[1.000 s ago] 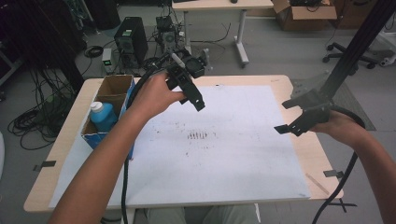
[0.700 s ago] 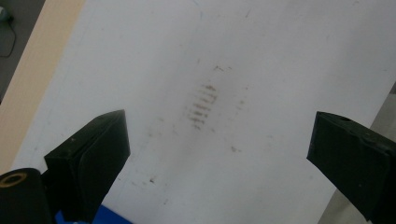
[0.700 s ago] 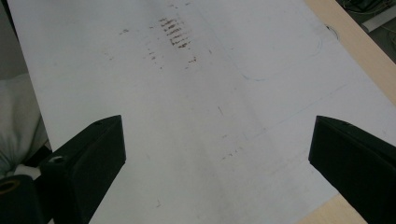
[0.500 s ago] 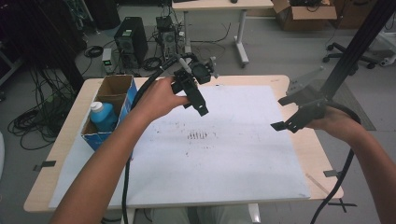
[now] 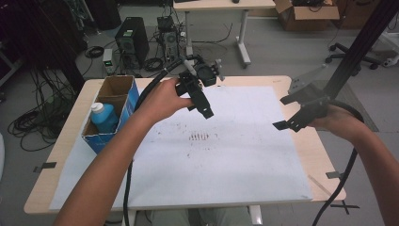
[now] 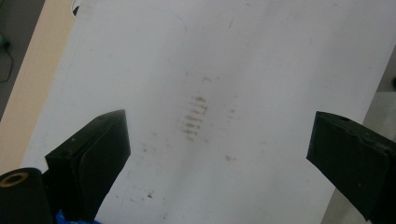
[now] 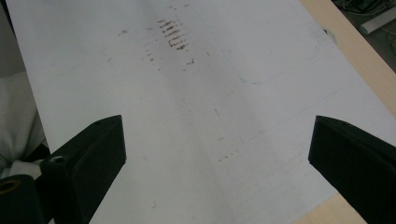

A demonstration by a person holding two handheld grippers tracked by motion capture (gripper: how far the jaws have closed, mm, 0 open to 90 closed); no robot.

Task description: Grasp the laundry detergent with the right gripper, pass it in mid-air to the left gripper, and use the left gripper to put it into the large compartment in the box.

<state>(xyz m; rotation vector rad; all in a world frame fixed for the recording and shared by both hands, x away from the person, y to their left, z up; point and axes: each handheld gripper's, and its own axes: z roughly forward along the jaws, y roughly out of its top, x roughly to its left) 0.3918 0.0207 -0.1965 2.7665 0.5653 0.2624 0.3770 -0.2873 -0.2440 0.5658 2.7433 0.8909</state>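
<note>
Honestly, with my left gripper [image 5: 203,107] and right gripper [image 5: 288,123] both spread wide and empty over the white sheet [image 5: 244,155], I reckon swinging left for the blue bottle [image 5: 104,117] could snag the cardboard box [image 5: 123,87] rim it's sitting in.

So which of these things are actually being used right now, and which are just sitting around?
In use:
- left gripper, open, above the white sheet
- right gripper, open, at the sheet's right edge
- brown smudge marks, nearest the grippers

Lying about:
- cardboard box at the table's left
- blue bottle inside it
- computer tower on the floor
</note>
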